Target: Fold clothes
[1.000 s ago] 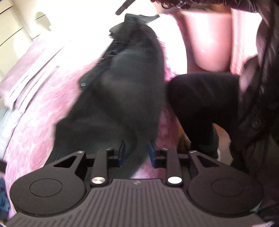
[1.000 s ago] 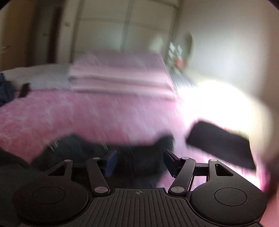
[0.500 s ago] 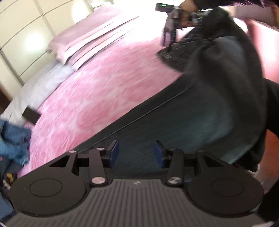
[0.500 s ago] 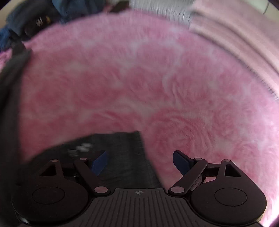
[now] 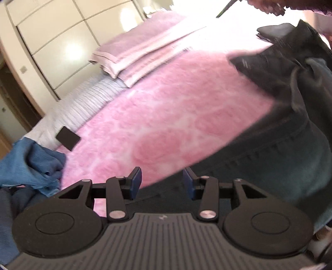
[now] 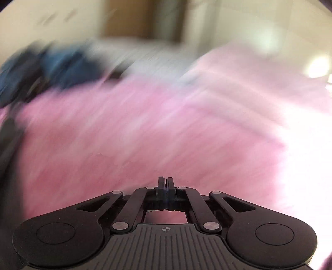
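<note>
Here, your bed wears a fuzzy pink blanket [image 5: 166, 116], and past it, toward the pale wardrobe doors [image 5: 58, 47], lies one stack of folded pink towels [image 5: 145, 47] beside a grey-white striped bedsheet [image 5: 83, 106]. One small flat black object [image 5: 68, 138] sits where the sheet meets the blanket. One crumpled blue garment [image 5: 31, 166] is heaped at the left edge; the right wrist view shows it only as a blue smear [image 6: 62, 68], since that whole picture is motion-blurred.

Your task's piece, the dark jeans [image 5: 290, 149], lies along the right side of the bed. It is charcoal to black with visible seam stitching, bunched and raised at the far end and running down under your left gripper [image 5: 162, 182], whose jaws stand apart with the fabric below them and nothing pinched. Your right gripper [image 6: 166, 182] has its jaws pressed together with nothing visible between them, pointing over bare pink blanket. At the top right of the left view, a hand [image 5: 265, 7] shows at the frame edge.
</note>
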Available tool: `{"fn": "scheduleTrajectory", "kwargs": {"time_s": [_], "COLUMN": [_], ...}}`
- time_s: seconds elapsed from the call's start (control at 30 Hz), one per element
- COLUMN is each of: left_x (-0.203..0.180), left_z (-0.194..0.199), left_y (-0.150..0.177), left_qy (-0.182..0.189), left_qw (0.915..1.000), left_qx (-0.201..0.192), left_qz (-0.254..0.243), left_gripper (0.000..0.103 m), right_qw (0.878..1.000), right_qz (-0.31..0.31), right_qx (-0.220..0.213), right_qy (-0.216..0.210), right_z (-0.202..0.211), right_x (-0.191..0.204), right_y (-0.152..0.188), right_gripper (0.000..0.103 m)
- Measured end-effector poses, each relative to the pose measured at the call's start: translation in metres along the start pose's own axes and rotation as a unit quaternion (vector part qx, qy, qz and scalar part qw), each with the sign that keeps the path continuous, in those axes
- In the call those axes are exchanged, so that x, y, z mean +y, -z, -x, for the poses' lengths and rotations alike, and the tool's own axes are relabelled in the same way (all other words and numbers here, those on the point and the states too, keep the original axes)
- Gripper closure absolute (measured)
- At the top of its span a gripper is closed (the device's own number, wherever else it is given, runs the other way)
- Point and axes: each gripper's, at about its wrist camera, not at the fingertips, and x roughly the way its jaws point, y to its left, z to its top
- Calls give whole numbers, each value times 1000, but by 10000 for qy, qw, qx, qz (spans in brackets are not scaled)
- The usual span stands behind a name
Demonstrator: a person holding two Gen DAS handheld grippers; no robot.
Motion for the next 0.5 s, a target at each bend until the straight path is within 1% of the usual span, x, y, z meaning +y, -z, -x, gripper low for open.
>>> {"fn": "scheduleTrajectory", "kwargs": {"time_s": [0.07, 0.13, 0.23, 0.3, 0.37, 0.4, 0.43, 0.47, 0.5], "left_x": [5, 7, 11, 13, 15, 16, 17, 18, 19], "left_z": [0, -8, -18, -25, -32, -36, -40, -43, -47], "left_y": [-3, -9, -17, -23, -28, -31, -34, -37, -40], "left_qy": [40, 195, 428, 582, 737, 814, 891, 968, 1045], "left_qw": [10000, 9998, 9990, 9981, 9970, 9963, 9955, 9947, 9938], "left_qx": [-10, 39, 114, 164, 213, 238, 263, 288, 312], "left_qz": [51, 10, -50, -90, -131, -151, -171, -191, -211], "left_gripper": [59, 57, 56, 56, 49, 46, 41, 39, 39], "right_qw": [9955, 9941, 9969, 9920, 9829, 9790, 9741, 9674, 9614], "right_qz": [-645, -952, -579, -308, -13, 104, 189, 240, 307], "right_qx": [-543, -514, 204, 783, 1310, 1478, 1610, 1765, 1943], "right_qy": [438, 127, -485, -940, -1294, -1402, -1580, -1802, -1925], "right_z": [22, 25, 1, -23, -44, -51, -57, -63, -68], "right_x": [-44, -63, -45, -25, -7, -1, 3, 6, 6], "right_y": [-21, -22, 1, 23, 43, 50, 56, 60, 62], "right_gripper": [103, 103, 103, 102, 68, 33, 28, 28, 28]}}
